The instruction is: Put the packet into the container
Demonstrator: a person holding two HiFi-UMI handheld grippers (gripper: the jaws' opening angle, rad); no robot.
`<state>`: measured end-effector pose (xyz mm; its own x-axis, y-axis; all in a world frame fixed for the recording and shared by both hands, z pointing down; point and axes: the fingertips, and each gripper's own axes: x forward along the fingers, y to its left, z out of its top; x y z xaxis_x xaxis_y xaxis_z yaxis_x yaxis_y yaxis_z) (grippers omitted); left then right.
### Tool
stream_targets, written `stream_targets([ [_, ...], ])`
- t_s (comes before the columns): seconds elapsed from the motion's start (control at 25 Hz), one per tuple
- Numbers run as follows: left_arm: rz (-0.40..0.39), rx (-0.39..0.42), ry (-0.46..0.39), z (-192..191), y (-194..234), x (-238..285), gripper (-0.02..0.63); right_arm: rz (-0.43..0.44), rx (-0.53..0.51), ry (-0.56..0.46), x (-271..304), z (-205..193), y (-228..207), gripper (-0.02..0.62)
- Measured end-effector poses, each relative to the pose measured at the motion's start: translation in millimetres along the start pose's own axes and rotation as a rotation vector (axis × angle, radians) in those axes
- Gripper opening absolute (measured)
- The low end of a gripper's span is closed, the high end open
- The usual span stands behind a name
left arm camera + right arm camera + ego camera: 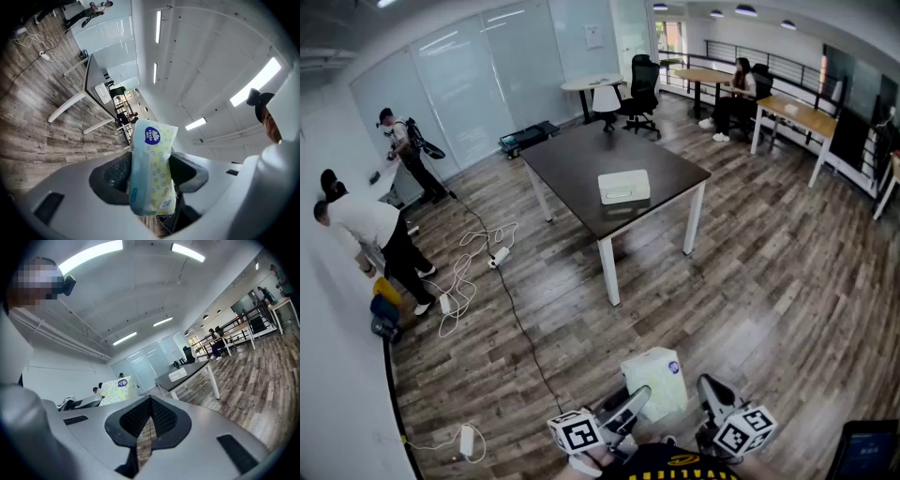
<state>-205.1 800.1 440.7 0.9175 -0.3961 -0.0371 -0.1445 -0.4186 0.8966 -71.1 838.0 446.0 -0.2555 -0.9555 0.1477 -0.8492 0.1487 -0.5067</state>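
A pale yellow-and-white tissue packet (656, 380) with a blue logo is clamped upright in my left gripper (642, 398), low in the head view. In the left gripper view the packet (152, 168) fills the gap between the black pads (112, 173), and the left gripper (151, 177) is shut on it. My right gripper (705, 382) hangs just right of it, shut and empty, with its jaws (150, 401) meeting. The packet (117, 390) shows to its left. The container, a white box (623, 186), lies on the dark table (581, 159) well ahead, also visible as a small white box (178, 375).
White cables and power strips (464, 267) trail over the wood floor at left, with a black cord running toward me. Two people (366, 225) stand by the left wall. Office chairs (639, 89), wooden desks (797, 112) and a seated person are at the back right.
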Motion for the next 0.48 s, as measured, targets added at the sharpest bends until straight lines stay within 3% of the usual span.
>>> stream_targets([
  [0.12,0.005,0.03,0.009,1,-6,9,0.242,0.004,-0.007,0.0,-2,4,-7,0.011],
  [0.32,0.003,0.014,-0.004,-14,-9,25,0.242,0.005,0.006,-0.012,-13,12,-27,0.011],
  [0.48,0.016,0.084,0.006,-19,-15,38,0.242,0.024,0.015,-0.049,-23,24,-39,0.012],
])
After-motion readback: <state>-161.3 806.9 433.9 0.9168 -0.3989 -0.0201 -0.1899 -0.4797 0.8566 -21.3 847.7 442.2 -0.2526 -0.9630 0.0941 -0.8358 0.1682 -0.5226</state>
